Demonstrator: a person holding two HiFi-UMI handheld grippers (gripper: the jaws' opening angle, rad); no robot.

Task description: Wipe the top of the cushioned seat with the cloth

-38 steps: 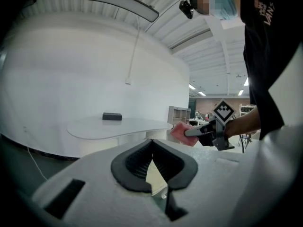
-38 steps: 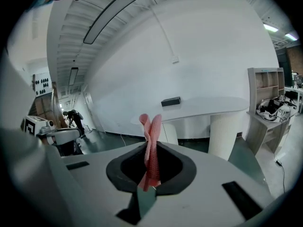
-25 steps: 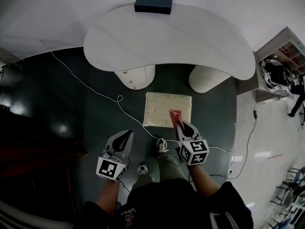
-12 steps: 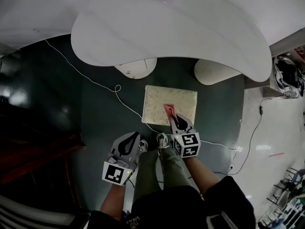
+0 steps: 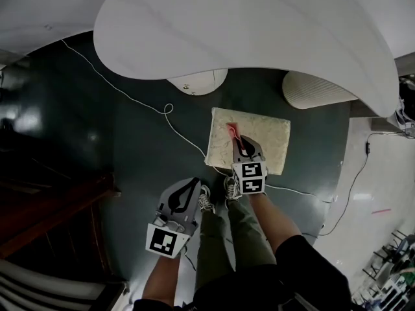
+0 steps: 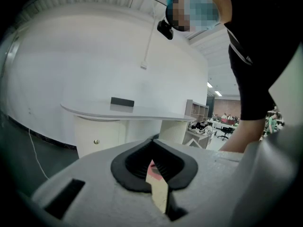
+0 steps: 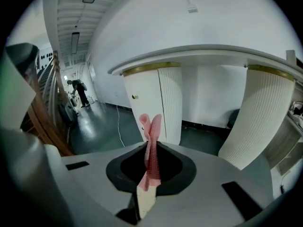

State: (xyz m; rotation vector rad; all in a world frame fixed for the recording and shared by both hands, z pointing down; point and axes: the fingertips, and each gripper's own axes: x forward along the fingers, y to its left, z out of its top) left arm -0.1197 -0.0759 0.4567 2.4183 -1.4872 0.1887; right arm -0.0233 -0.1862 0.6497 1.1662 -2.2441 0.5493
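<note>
Risks first. The R gripper (image 5: pixel 240 142) is clamped on the pink cloth (image 5: pixel 231 131), but only a narrow bunched strip sticks out past the jaws. A stroke would prob. clean just a thin stripe, and if pressed low the hard jaw tips could rub the cushioned seat (image 5: pixel 269 138) instead of the fabric. Dragging vs. the cushion's nap could also tug the cloth out, since the grip is on a thin fold. The seat sits loose on the dark floor (image 5: pixel 130 161) w/ nothing bracing it, so a firm push may slide it. The L gripper (image 5: pixel 192 184) is well apart at lower left of frame, jaws together and empty, so no help there. A white cable (image 5: pixel 170 118) runs just beside the seat's left edge and near the person's shoes, a poss. snag.

Cloth is over the seat's upper-left part. Can't tell if it's touching. Its long axis runs from the jaws toward upper left of the head view, free end aimed at the white tabletop (image 5: pixel 259 37). In the R gripper view it stands upright w/ a folded tip on top.

The seat is near centre-right of frame, roughly square and a bit wider than deep. It's skewed so its right side sits lower.
</note>
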